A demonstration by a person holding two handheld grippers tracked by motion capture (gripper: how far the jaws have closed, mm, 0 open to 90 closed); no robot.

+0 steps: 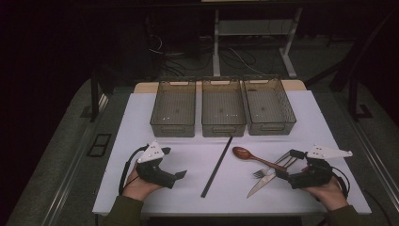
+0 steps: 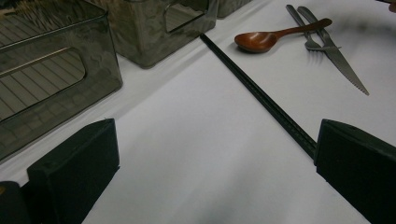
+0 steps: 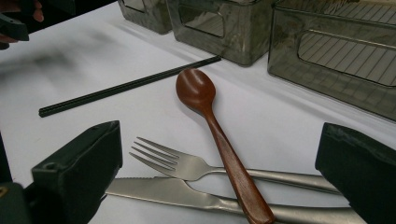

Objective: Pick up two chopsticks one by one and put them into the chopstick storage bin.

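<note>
I held my right tongs (image 1: pixel 283 168) gaping over the fork (image 3: pixel 187 163), knife (image 3: pixel 187 195) and spoon (image 3: pixel 210 121) to choose one, left tongs (image 1: pixel 175 165) open, idle.

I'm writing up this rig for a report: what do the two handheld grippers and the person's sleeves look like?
Both the left gripper and right gripper are black with blocky jaws, each topped by a grey three-cornered plate and trailing a black cable. The sleeves are olive green.
</note>
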